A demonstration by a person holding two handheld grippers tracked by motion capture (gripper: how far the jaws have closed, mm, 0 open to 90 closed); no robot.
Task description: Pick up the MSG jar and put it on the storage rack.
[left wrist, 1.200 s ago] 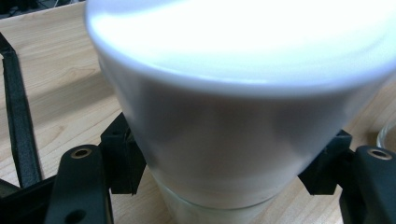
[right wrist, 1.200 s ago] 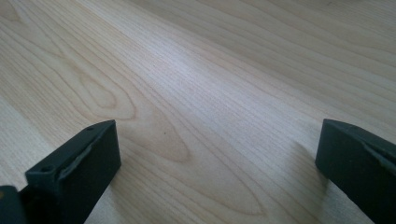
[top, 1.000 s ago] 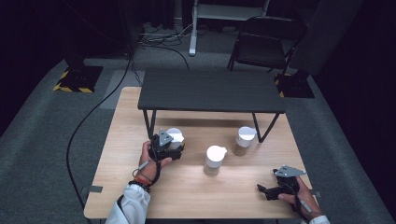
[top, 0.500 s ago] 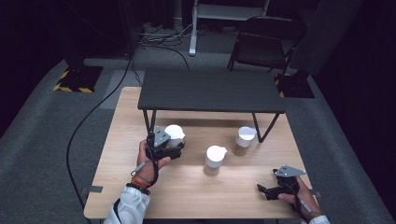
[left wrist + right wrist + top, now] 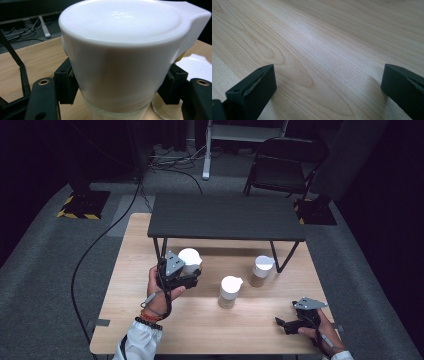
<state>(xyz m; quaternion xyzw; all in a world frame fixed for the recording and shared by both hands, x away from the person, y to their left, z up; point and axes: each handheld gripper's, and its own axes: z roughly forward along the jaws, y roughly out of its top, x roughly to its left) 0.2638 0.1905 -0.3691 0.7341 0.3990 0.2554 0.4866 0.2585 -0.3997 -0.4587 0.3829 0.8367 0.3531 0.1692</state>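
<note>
Three white-lidded jars stand on the wooden table (image 5: 200, 325). My left gripper (image 5: 186, 279) is shut on the left jar (image 5: 190, 258), beside the front left leg of the small dark table (image 5: 225, 217). In the left gripper view the jar's white lid (image 5: 120, 37) is huge between the two black pads (image 5: 65, 82), which press its sides above a clear glass body (image 5: 117, 112). A second jar (image 5: 229, 291) stands mid-table and a third jar (image 5: 261, 270) to its right. My right gripper (image 5: 286, 324) rests open near the front right edge, with bare wood (image 5: 324, 65) between its jaws.
The small dark table stands over the back half of the wooden table on thin black legs (image 5: 282, 255). A black chair (image 5: 285, 165) and cables (image 5: 100, 240) are on the grey floor beyond. A white lid (image 5: 197, 66) lies to the right in the left gripper view.
My left gripper and its jar have drifted slightly, with the hand turning a little. The right gripper and the other two jars have stayed put.
</note>
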